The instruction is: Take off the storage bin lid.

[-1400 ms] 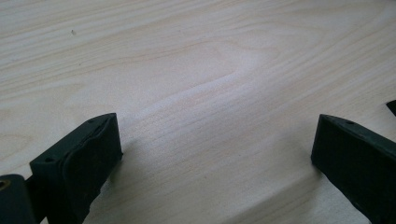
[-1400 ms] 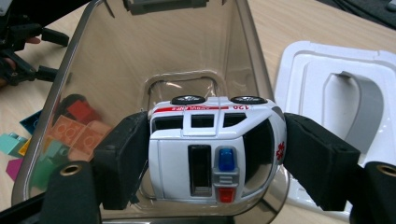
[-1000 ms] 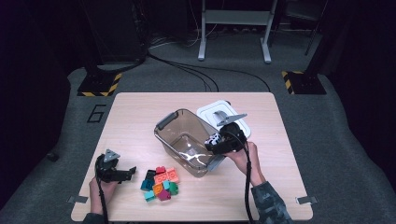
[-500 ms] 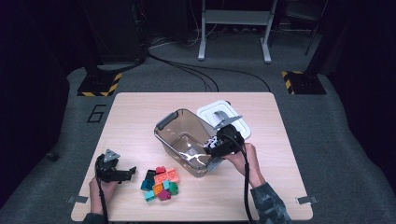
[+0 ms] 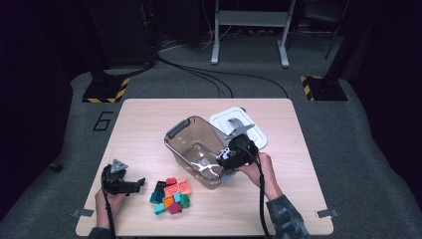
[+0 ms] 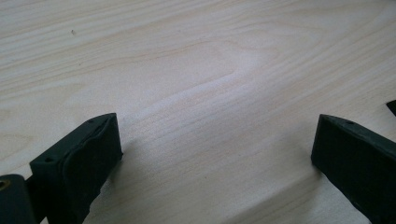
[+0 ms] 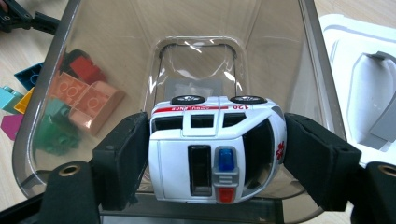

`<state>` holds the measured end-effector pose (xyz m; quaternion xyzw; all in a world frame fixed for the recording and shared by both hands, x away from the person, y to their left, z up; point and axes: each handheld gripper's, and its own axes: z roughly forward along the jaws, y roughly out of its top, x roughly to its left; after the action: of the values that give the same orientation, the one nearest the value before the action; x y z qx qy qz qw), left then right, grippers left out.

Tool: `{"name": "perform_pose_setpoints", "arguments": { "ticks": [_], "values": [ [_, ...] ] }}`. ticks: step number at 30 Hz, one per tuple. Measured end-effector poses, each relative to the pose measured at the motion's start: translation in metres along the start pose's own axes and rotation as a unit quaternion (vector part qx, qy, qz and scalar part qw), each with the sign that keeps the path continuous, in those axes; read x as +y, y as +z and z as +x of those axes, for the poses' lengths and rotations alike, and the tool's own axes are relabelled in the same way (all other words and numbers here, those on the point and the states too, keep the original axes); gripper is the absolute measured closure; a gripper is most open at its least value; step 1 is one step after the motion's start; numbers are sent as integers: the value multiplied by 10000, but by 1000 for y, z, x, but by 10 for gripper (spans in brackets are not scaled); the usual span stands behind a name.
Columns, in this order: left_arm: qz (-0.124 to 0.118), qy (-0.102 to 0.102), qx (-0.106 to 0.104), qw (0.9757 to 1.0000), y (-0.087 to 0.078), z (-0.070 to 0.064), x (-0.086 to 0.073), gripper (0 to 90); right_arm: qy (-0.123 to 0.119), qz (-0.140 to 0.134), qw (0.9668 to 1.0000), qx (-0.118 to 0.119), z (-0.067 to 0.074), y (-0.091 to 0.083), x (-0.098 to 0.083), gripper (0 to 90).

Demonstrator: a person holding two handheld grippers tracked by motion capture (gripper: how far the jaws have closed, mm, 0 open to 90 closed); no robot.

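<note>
Right gripper (image 7: 212, 156) pinching toy ambulance (image 7: 215, 147) by its ends, lower centre of frame, over open bin (image 7: 280, 51). Lower further before release, keep clear of bin rim. Left gripper (image 5: 130, 185) spread, empty, parked lower left near bricks (image 5: 171, 195).

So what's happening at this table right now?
A person works with a gripper in each hand. The right gripper is shut on a white toy ambulance, held on its side over the near rim of a clear plastic bin that looks empty. The left gripper rests on the table with jaws open and nothing between them, beside a pile of coloured blocks. The bin's white lid lies behind it.
</note>
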<state>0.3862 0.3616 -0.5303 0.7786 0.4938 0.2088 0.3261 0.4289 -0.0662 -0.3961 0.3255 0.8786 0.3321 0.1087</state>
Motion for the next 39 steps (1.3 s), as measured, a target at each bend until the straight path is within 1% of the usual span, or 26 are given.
{"name": "perform_pose_setpoints", "arguments": {
  "ticks": [3,5,7,9,10,12,13,16,18,20,22,23,25,27,31,32,34,36,39],
  "values": [
    [2,1,0,10000,0,0,0,15,-38,-64,10000,-11,1,-2,0,227],
    [1,0,0,10000,0,0,0,15,-69,-185,9998,0,0,-6,0,208],
    [-7,-1,8,10000,0,0,0,16,-59,-257,9996,-30,0,-10,0,188],
    [-8,-3,9,10000,0,0,0,18,-46,-384,9992,-55,-2,-15,-1,161],
    [-9,-4,9,10000,0,0,0,18,17,-442,9990,-84,-2,-17,-2,147],
    [-9,-8,11,10000,0,0,0,19,57,-581,9982,-133,-5,-23,-4,137],
    [-11,-11,13,10000,0,0,0,19,81,-667,9976,-147,-7,-27,-6,132],
    [-13,-12,13,10000,0,0,0,19,247,-794,9964,-163,-13,-35,-12,105],
    [-15,-10,14,10000,0,0,0,19,324,-902,9951,-244,-20,-42,-18,90],
    [-43,-47,19,10000,0,-1,0,19,412,-964,9939,-341,-26,-47,-23,77],
    [-45,-50,21,10000,0,-1,0,19,497,-1025,9927,-399,-31,-51,-29,61],
    [-45,-48,20,10000,0,-1,0,19,550,-1041,9919,-484,-35,-54,-33,57],
    [-46,-51,20,10000,1,-1,0,19,665,-1069,9905,-548,-41,-57,-40,44],
    [-48,-52,20,10000,1,-1,0,19,774,-1068,9891,-655,-46,-59,-47,36],
    [-45,-47,19,10000,1,-1,0,19,992,-1084,9866,-716,-58,-57,-62,26],
    [-46,-49,21,10000,1,-1,0,19,1063,-1064,9859,-736,-61,-56,-67,25],
    [-46,-50,21,10000,1,-1,0,19,1132,-1058,9843,-844,-65,-53,-75,23],
    [-45,-47,20,10000,1,-1,0,19,1228,-1050,9829,-880,-68,-49,-83,23],
    [-46,-47,20,10000,1,-1,0,19,1261,-955,9819,-1046,-73,-40,-95,26]
  ]
}}
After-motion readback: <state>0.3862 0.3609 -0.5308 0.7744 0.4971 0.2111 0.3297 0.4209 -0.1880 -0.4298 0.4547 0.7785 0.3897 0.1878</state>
